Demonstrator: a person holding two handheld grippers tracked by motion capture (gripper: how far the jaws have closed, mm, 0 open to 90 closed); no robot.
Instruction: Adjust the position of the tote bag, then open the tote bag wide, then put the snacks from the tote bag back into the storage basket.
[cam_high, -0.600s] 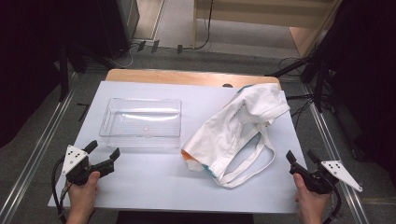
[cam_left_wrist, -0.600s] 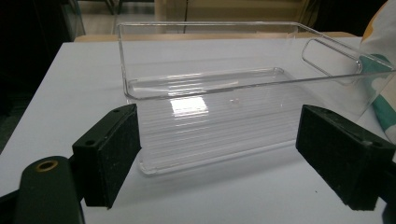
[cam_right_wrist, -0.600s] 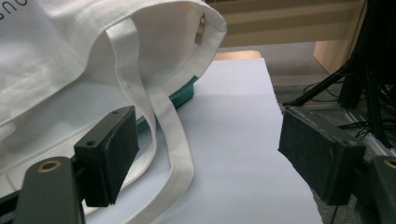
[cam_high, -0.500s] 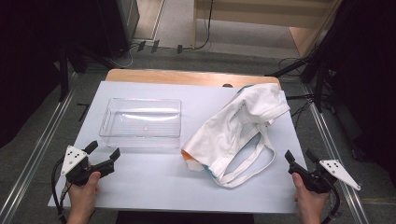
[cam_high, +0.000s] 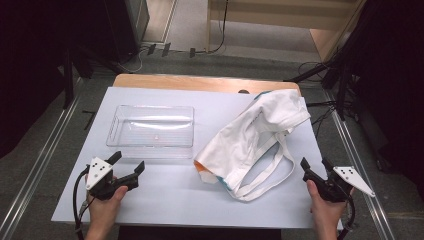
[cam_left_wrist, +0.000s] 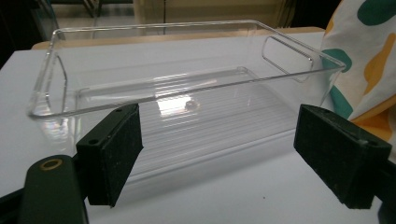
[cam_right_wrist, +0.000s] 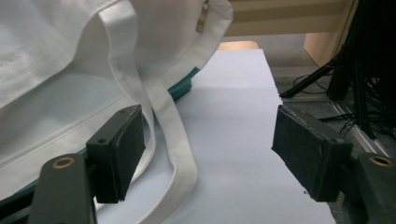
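- The left tool (cam_high: 127, 167) is released, jaws wide apart, near the front wall of the clear tray (cam_high: 151, 131).
- The white bag (cam_high: 255, 135) lies on the table (cam_high: 165, 197), right of the tray.
- The right tool (cam_high: 315, 166) is released, just beside the bag's strap (cam_right_wrist: 180, 154).

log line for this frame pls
left tool: open, facing clear bin | right tool: open, beside tote bag strap | nothing held
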